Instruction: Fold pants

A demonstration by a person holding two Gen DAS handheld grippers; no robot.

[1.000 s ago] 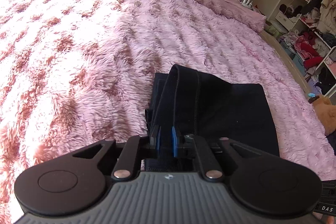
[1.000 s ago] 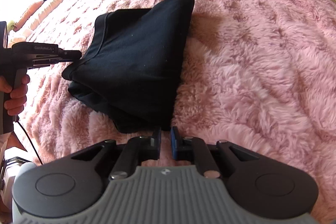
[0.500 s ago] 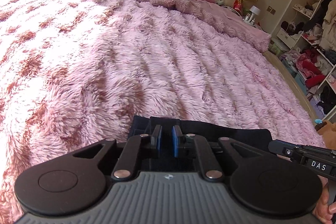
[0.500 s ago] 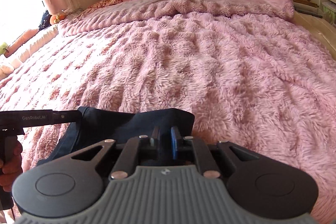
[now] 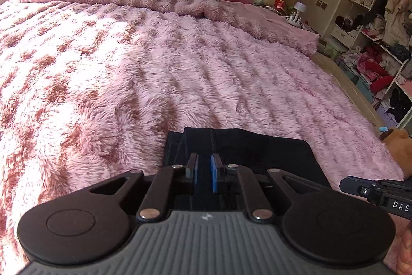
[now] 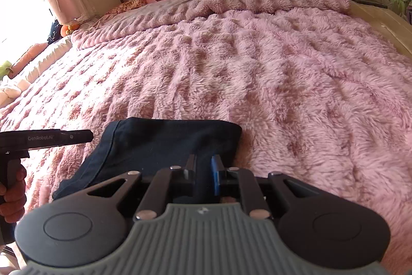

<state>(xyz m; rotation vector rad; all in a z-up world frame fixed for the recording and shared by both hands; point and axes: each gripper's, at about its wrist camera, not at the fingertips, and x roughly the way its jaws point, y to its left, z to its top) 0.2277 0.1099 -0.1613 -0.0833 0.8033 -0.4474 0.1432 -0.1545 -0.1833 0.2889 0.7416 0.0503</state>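
Right wrist: "GenRobot.AI" on left gripper [image 6: 88,136].

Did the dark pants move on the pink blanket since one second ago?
Yes. The dark pants were then half lifted and spread further up the pink blanket; now they lie folded flat at its near edge, close under the right gripper.

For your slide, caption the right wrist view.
Right gripper over folded dark pants on a pink blanket.

"DAS" marks the right tool [image 5: 376,191]; "GenRobot.AI" the left tool [image 6: 46,138].
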